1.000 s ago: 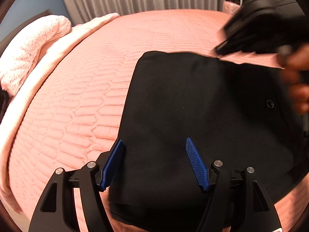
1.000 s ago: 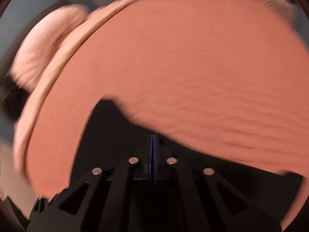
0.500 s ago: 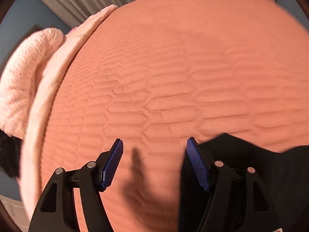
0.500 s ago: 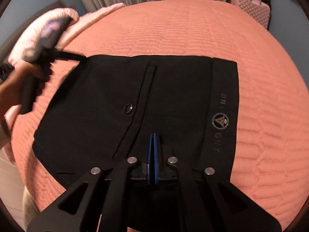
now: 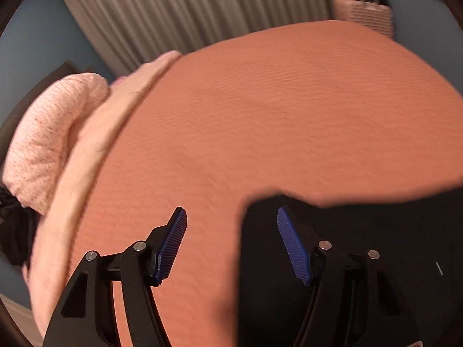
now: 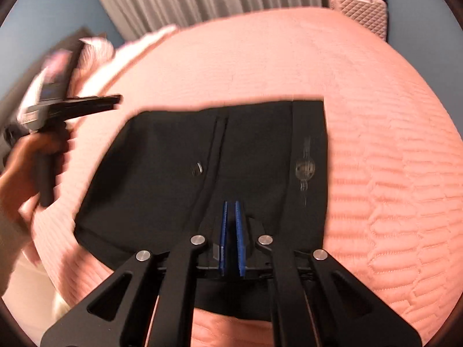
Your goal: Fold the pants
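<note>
Pads of my right gripper [image 6: 231, 231] sit pressed together, empty, over the folded black fabric pants [image 6: 179, 179] near the front edge of the pink quilted bedspread [image 6: 390, 173]. My left gripper [image 5: 231, 243] is closing, nothing between its blue fingers [image 5: 170, 245], above the pants' corner.

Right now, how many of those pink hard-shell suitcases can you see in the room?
1: a pink ribbed hard-shell suitcase stands beyond the far right corner of the salmon quilted bed. Others may be hidden.
</note>
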`<state>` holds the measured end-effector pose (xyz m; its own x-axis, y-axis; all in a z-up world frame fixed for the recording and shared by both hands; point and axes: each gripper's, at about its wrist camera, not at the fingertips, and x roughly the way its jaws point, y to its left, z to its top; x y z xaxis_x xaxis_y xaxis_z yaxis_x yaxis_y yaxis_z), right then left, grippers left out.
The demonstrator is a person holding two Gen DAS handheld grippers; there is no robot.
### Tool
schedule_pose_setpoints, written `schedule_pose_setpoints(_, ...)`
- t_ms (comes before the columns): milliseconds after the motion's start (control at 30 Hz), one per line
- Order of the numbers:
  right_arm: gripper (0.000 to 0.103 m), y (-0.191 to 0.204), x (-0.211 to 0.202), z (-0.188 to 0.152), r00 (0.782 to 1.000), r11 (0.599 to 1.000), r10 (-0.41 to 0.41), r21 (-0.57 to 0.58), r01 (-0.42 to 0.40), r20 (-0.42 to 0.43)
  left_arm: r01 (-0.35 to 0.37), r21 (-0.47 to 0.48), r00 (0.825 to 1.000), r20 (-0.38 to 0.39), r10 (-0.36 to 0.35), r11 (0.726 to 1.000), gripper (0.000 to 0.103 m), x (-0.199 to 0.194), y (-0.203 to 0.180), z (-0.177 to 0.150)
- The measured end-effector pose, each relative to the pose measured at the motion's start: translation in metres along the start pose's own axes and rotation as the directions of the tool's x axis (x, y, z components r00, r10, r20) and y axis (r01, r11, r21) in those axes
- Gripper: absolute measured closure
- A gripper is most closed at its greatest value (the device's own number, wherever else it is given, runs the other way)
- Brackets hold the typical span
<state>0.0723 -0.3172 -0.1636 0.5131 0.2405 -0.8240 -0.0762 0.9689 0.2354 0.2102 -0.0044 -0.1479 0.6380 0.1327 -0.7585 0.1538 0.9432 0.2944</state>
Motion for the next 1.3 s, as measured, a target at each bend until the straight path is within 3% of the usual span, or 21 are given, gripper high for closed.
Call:
schedule_pose_setpoints(67, 0.103, -0.021, -0.014, -0.01, 0.998, 0.993, 0.059, 0.1, -0.061, 0.029, 0.035, 0.002, 0.999, -0.034, -0.035, 0.999, 0.039, -0.01, -0.016, -0.038)
schedule_pose_setpoints(100, 0.103, -0.022, -0.023, -0.011, 0.999, 0.991, 0.039, 0.126, -0.044, 0.035, 0.019, 0.019, 0.999, -0.046, -0.018, 1.0, 0.039, -0.015, -0.026, -0.06)
schedule_pose_setpoints(167, 0.097, -0.015, -0.038, -0.01, 0.998, 0.995, -0.014, 0.104, 0.007, 0.067, -0.008, 0.025, 0.998, -0.055, 0.009, 1.0, 0.039, -0.023, -0.039, -0.087)
schedule_pose_setpoints(233, 0.098, -0.007, -0.039, -0.014, 0.997, 0.998, -0.056, 0.027, 0.054, 0.062, -0.045, 0.024, 0.999, -0.02, 0.046, 0.999, 0.037, -0.035, -0.041, -0.107)
schedule_pose_setpoints(267, 0.098, -0.012, -0.033, -0.019, 0.995, 0.996, -0.088, 0.016, 0.087, 0.037, -0.072, 0.035, 0.997, -0.007, 0.073, 0.997, 0.035, -0.036, -0.042, -0.109)
schedule_pose_setpoints(333, 0.097, -0.033, -0.037, -0.029, 0.999, 0.994, -0.024, 0.107, 0.021, 0.03, -0.062, -0.007, 0.998, -0.027, 0.062, 0.998, 0.03, -0.032, -0.033, -0.109)
schedule_pose_setpoints(433, 0.092, -0.033, -0.072, -0.031, 0.992, 0.987, -0.114, 0.119, 0.108, 0.049, -0.045, -0.081, 0.996, -0.081, 0.039, 0.996, 0.031, -0.051, -0.009, -0.1)
schedule_pose_setpoints(600, 0.092, -0.02, -0.123, -0.038, 0.992, 0.99, -0.076, 0.125, 0.064, 0.096, 0.021, -0.103, 0.999, 0.032, -0.018, 0.994, 0.031, -0.12, 0.006, -0.094)
schedule_pose_setpoints(700, 0.09, 0.002, -0.139, -0.024, 0.99, 0.992, -0.056, 0.119, 0.04, 0.133, 0.022, -0.109, 0.998, 0.067, -0.015, 0.994, 0.025, -0.161, -0.004, -0.097)
schedule_pose_setpoints(733, 0.08, 0.011, -0.144, -0.023, 0.988, 0.993, -0.05, 0.11, 0.034, 0.148, 0.025, -0.116, 0.997, 0.073, -0.016, 0.993, 0.023, -0.171, -0.014, -0.093)
schedule_pose_setpoints(767, 0.059, 0.022, -0.15, -0.025, 0.983, 0.994, -0.06, 0.101, 0.043, 0.173, 0.032, -0.126, 0.997, 0.076, -0.023, 0.992, 0.022, -0.179, -0.015, -0.093)
schedule_pose_setpoints(833, 0.034, 0.041, -0.16, -0.028, 0.974, 0.994, -0.081, 0.09, 0.064, 0.21, 0.056, -0.131, 0.997, 0.069, -0.047, 0.99, 0.021, -0.191, -0.019, -0.095)
schedule_pose_setpoints(1000, 0.028, 0.076, -0.161, -0.035, 0.967, 0.995, -0.1, 0.014, 0.099, 0.233, 0.071, -0.116, 0.997, 0.036, -0.067, 0.991, 0.021, -0.196, -0.036, -0.105)
schedule_pose_setpoints(1067, 0.021, 0.078, -0.161, -0.036, 0.967, 0.995, -0.096, 0.014, 0.095, 0.235, 0.074, -0.106, 0.997, 0.02, -0.072, 0.992, 0.021, -0.195, -0.042, -0.108)
schedule_pose_setpoints(1300, 0.019, 0.071, -0.155, -0.031, 0.972, 0.994, -0.107, 0.043, 0.101, 0.208, 0.101, -0.096, 0.994, -0.034, -0.105, 0.99, 0.021, -0.173, -0.051, -0.115)
